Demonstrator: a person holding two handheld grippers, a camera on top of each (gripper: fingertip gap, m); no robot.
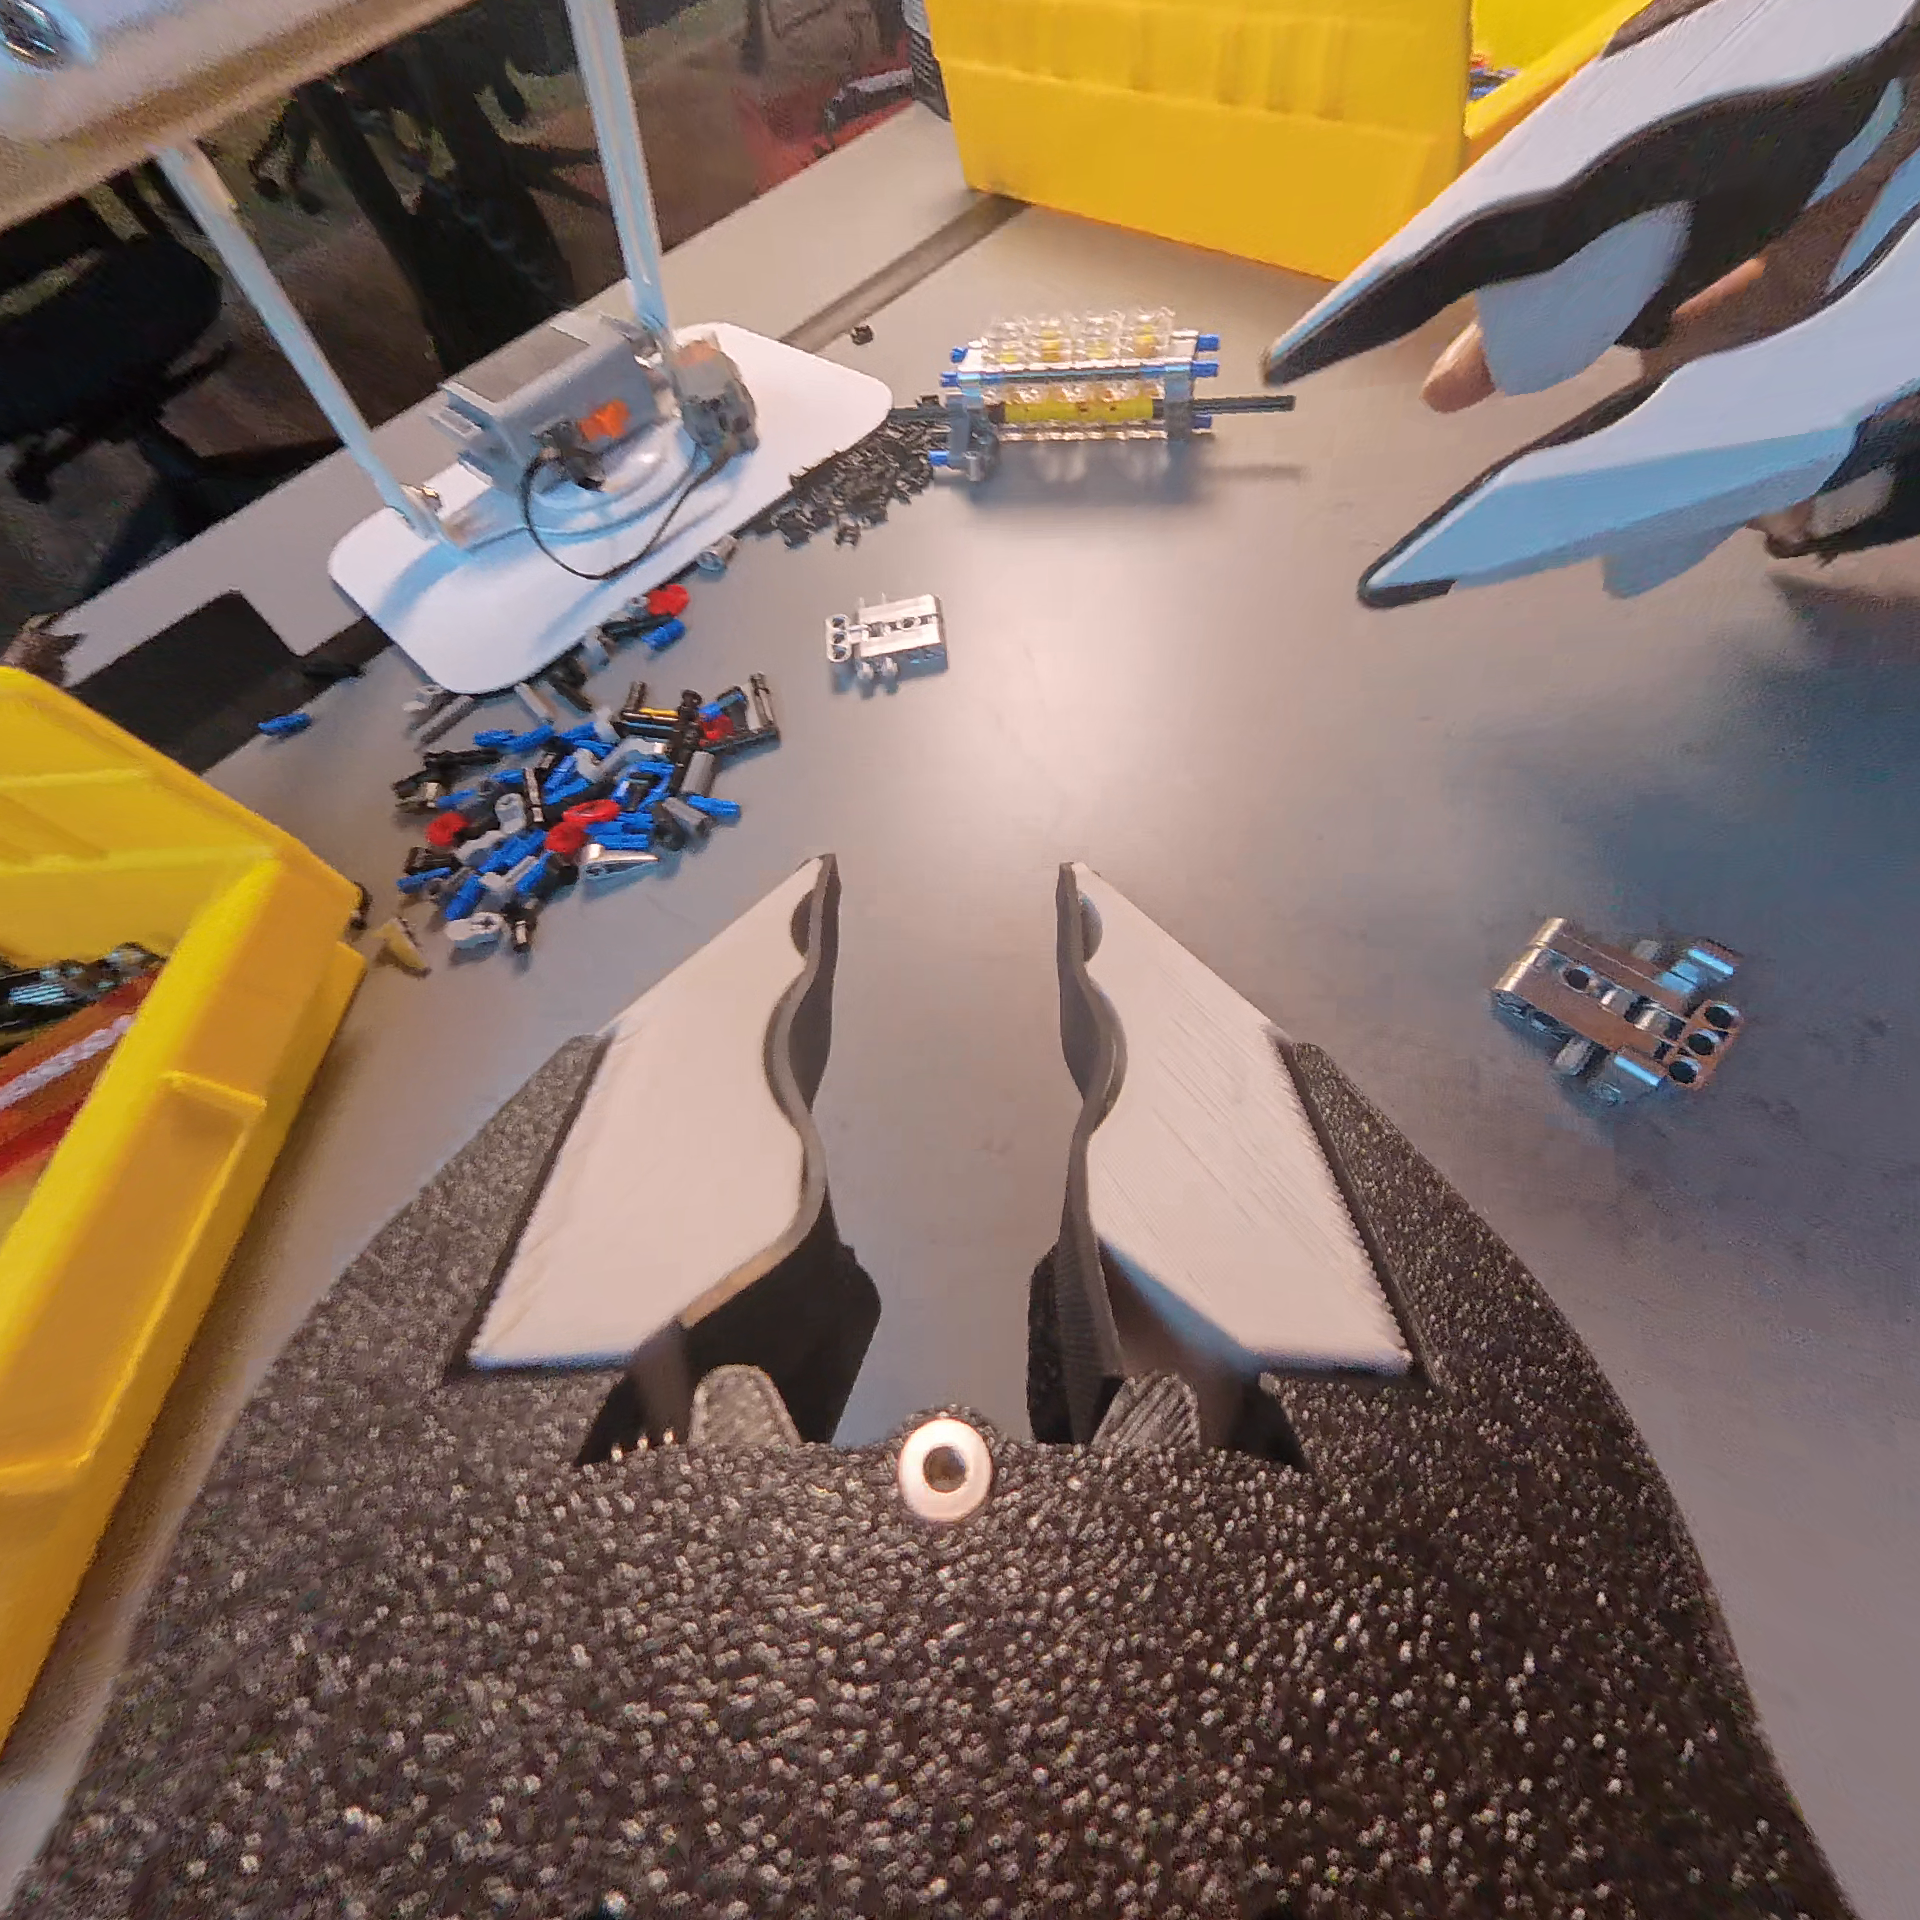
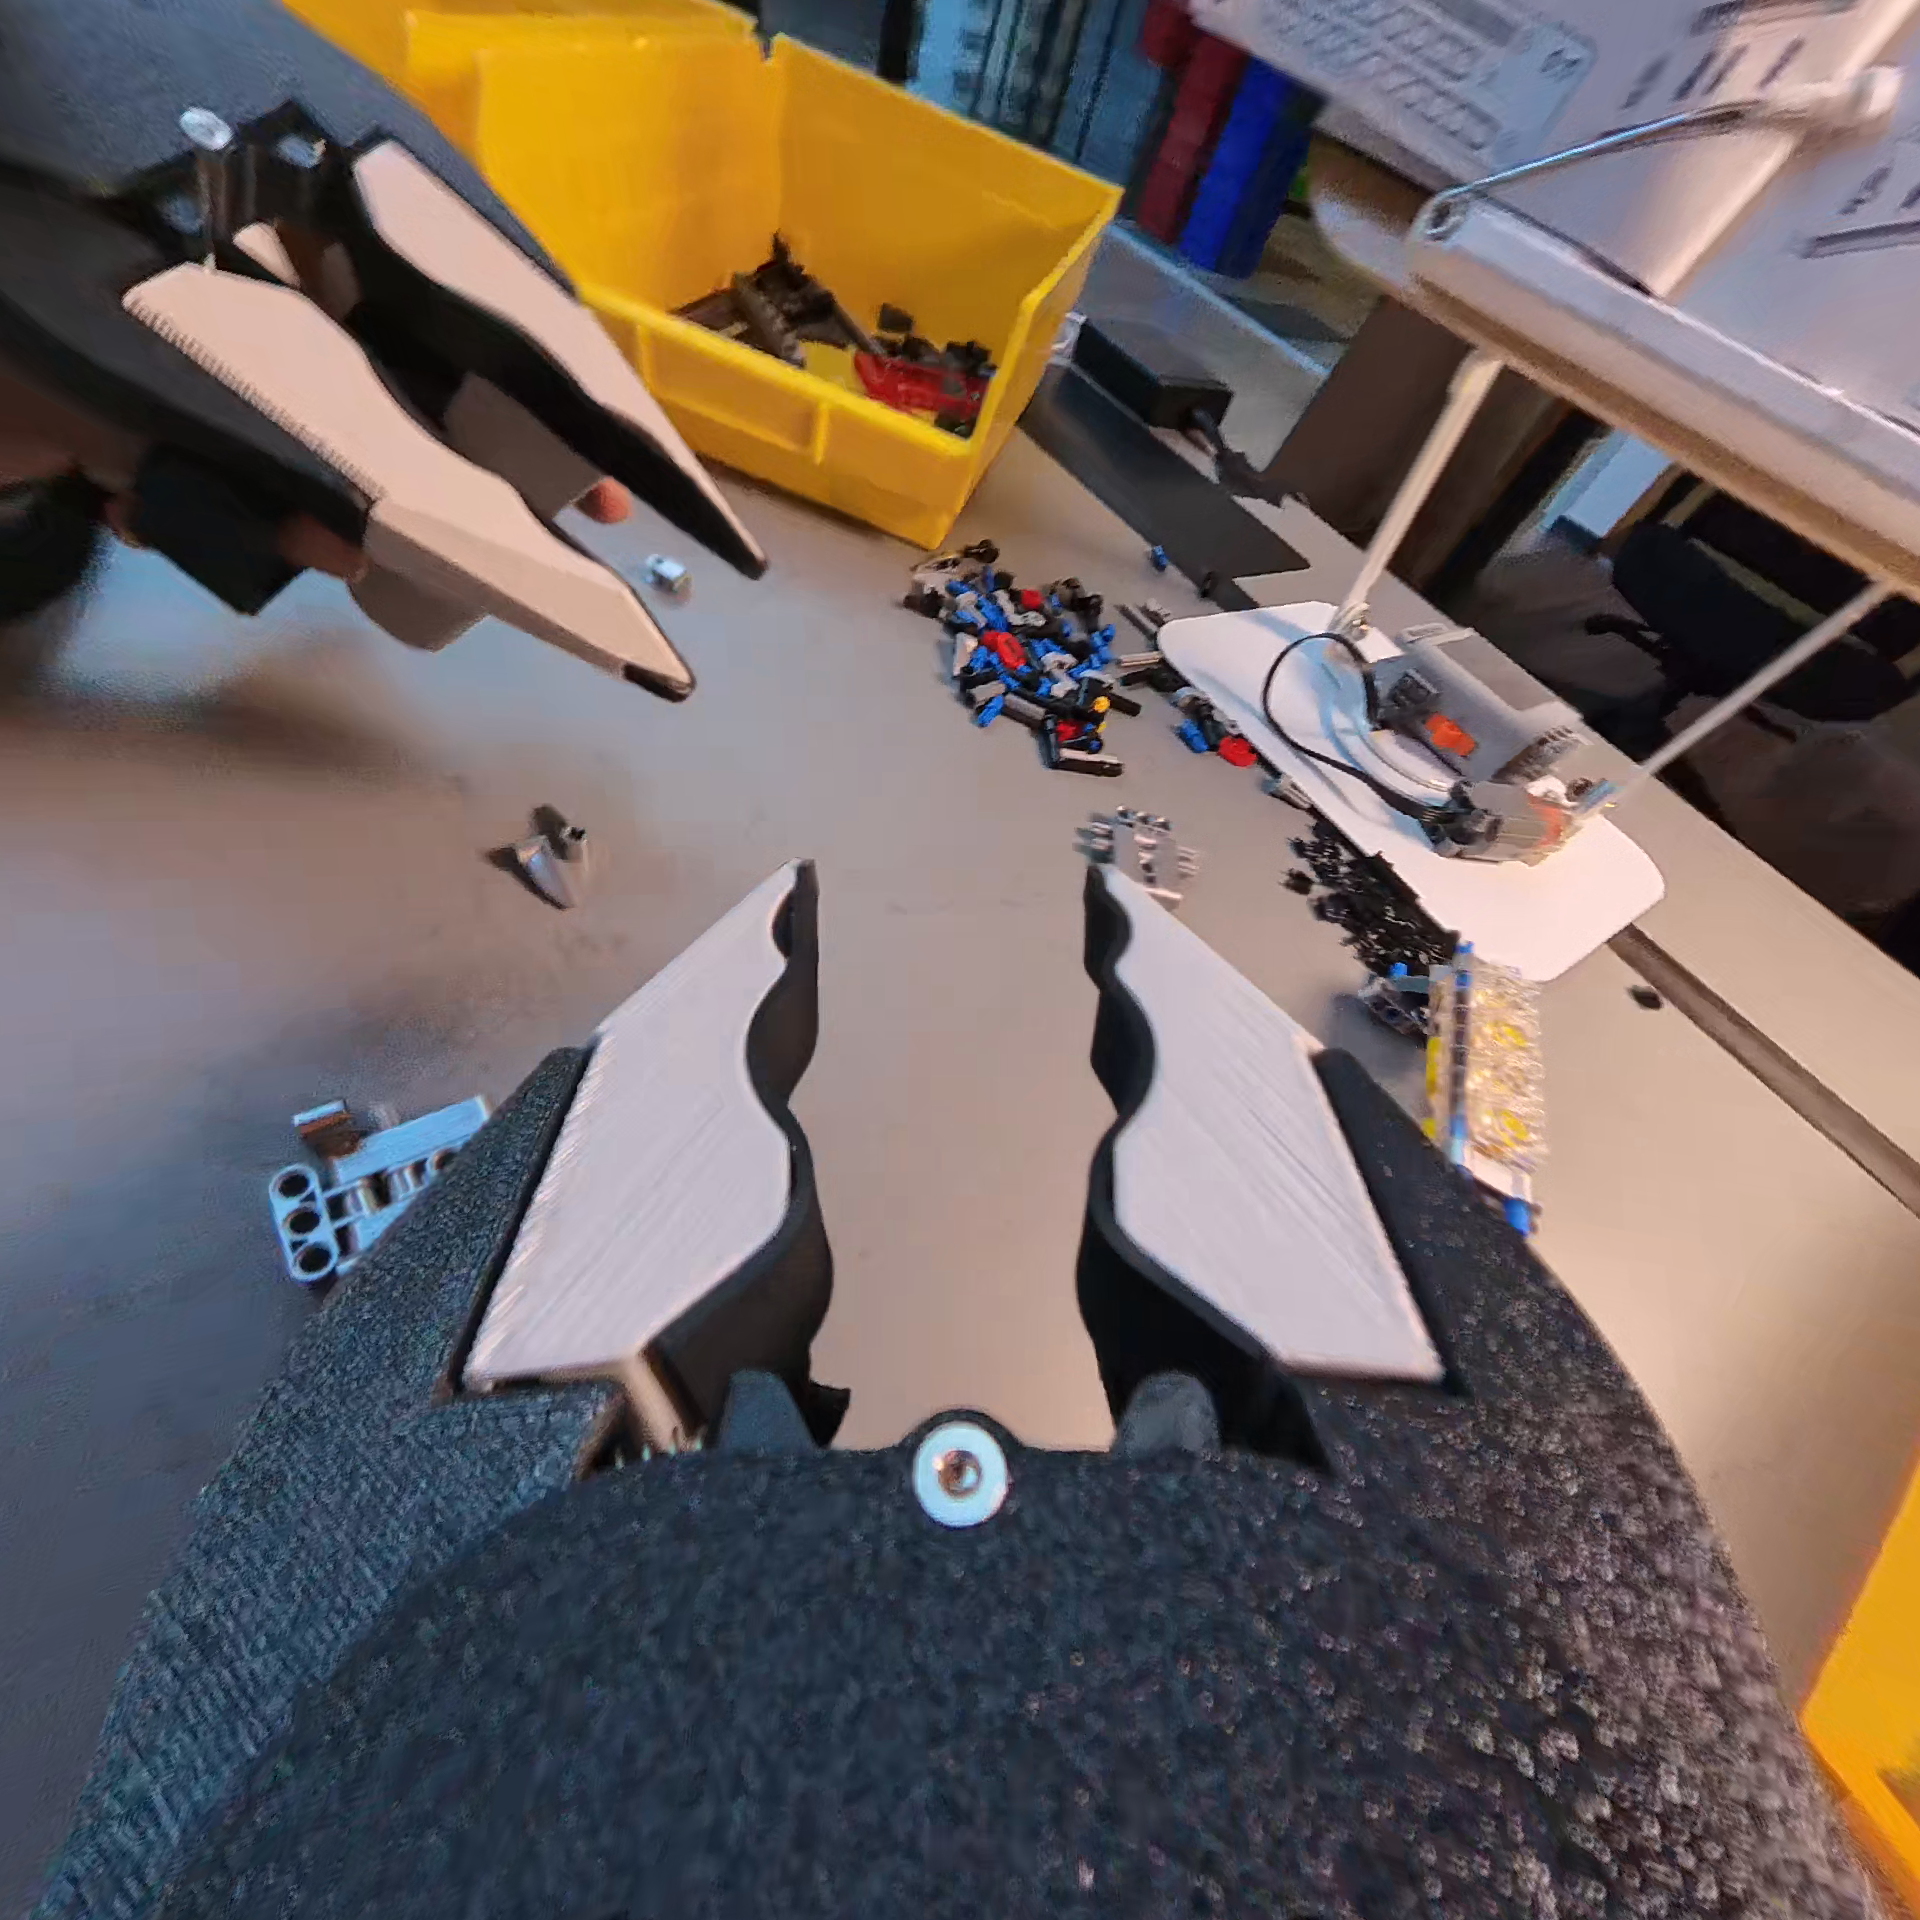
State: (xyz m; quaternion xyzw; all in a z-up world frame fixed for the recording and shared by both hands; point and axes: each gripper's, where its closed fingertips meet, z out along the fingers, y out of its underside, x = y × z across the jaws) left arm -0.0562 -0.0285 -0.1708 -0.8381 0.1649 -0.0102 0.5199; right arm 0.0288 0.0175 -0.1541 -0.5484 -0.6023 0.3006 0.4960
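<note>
Left gripper (image 1: pixel 945 883): jaws released, holding nothing, above bare grey bench (image 1: pixel 1195 727). Nearest: loose parts pile (image 1: pixel 582 810), ahead-left.

Right gripper (image 2: pixel 951 883): jaws spread, nothing between them, above the bench. Nearest: 1 small grey block (image 2: pixel 1138 847) just past the right fingertip.

Grey pin-hole blocks: 2 in left view, 1 small (image 1: pixel 888 636), 1 larger (image 1: pixel 1621 1013). The larger block is half hidden under the right gripper's body in the right view.

Clear-and-yellow frame with blue pins (image 1: pixel 1081 390): 1, near a scatter of black pins (image 1: pixel 862 488); pins too small to count.

Grey motor box (image 1: pixel 592 410) with black cable: 1, on white stand base (image 1: pixel 468 613).

Yellow bins: 2 in left view, 1 left (image 1: pixel 135 1143), 1 far (image 1: pixel 1205 135); both cut off, contents blurred.

Small grey wedge piece (image 2: pixel 551 852): 1, blurred.
</note>
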